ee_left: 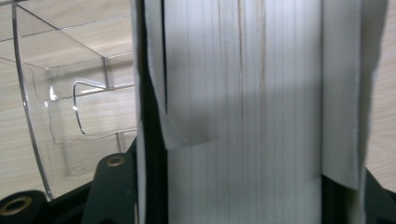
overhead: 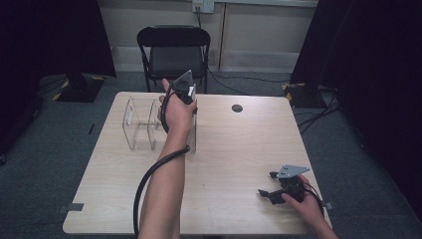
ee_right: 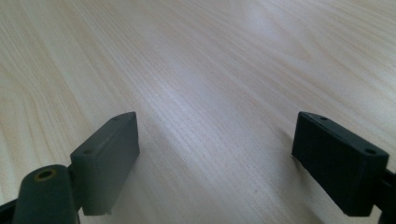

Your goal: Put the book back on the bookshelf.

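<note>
My left gripper [overhead: 185,92] stands over the far middle of the pale wooden table [overhead: 239,149], its jaws around a thick white book [ee_left: 243,112] that stands upright at the right end of the clear acrylic divided rack [overhead: 142,124]; whether the pads press on the covers I cannot tell, since the page edges hide them in the left gripper view. My right gripper [ee_right: 215,163] rests near the table's near right corner, close to the edge, jaws wide apart over bare wood with open tabletop between it and the rack. In the high view my hand [overhead: 176,115] covers most of the book.
</note>
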Demonstrator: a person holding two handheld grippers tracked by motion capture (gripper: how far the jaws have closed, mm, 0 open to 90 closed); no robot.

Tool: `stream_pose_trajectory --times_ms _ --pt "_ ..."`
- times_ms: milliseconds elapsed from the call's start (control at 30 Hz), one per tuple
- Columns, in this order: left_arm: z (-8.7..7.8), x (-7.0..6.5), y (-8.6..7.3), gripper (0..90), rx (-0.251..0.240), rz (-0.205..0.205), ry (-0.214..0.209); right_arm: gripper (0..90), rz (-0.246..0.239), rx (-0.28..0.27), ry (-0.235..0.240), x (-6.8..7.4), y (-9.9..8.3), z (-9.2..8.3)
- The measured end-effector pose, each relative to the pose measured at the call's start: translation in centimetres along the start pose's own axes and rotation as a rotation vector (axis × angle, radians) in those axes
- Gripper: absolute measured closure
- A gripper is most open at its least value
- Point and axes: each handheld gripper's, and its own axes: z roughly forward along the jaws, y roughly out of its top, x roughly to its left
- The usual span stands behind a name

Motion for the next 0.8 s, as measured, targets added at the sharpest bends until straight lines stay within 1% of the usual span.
stream_pose_trajectory --times_ms 67,100,167,200,233,267,300,367,400,433,500,600,633,800 --pt "0.1 0.0 -0.1 42.4 -0.004 -0.006 -0.007 14.2 0.0 0.0 0.0 0.0 0.0 0.0" --pt "0.1 0.0 -0.1 39.8 -0.006 -0.011 -0.008 14.2 0.001 0.001 0.0 0.0 0.0 0.0" --pt "0.1 0.1 -0.2 38.0 -0.005 -0.007 -0.004 14.2 0.0 0.0 0.0 0.0 0.0 0.0" --pt "0.1 0.1 -0.2 35.9 -0.002 0.001 -0.006 14.2 0.002 0.0 0.0 0.0 0.0 0.0" --pt "0.1 0.1 -0.3 35.9 0.001 -0.009 -0.007 14.2 0.002 0.0 0.0 0.0 0.0 0.0" --pt "0.1 0.2 -0.3 32.3 0.014 -0.014 -0.012 14.3 0.002 0.0 0.0 0.0 0.0 0.0" --pt "0.0 0.2 -0.4 30.9 0.014 -0.013 -0.016 14.2 0.001 0.0 -0.001 0.0 0.0 0.0" --pt "-0.3 0.5 -0.4 30.7 0.004 -0.004 -0.014 14.3 0.0 0.0 -0.001 0.0 0.0 0.0" --pt "-0.4 0.6 -0.5 28.9 0.006 -0.006 -0.023 14.3 0.0 0.001 0.0 0.0 0.0 0.0" --pt "-0.5 0.6 -0.6 28.9 0.007 -0.012 -0.03 14.3 0.0 0.001 0.0 0.0 0.0 0.0" --pt "-0.5 0.8 -0.8 26.2 0.018 -0.01 -0.04 14.2 0.001 0.001 0.0 0.0 0.0 0.0" --pt "-0.6 0.9 -1.0 25.5 0.005 -0.007 -0.043 14.2 0.001 0.0 0.0 0.0 0.0 0.0" --pt "-0.7 0.9 -1.1 25.2 0.008 0.002 -0.048 14.2 0.0 0.0 0.0 0.0 0.0 0.0" --pt "-0.9 1.0 -1.4 24.8 0.012 0.001 -0.056 14.2 0.001 0.001 0.0 0.0 0.0 0.0"
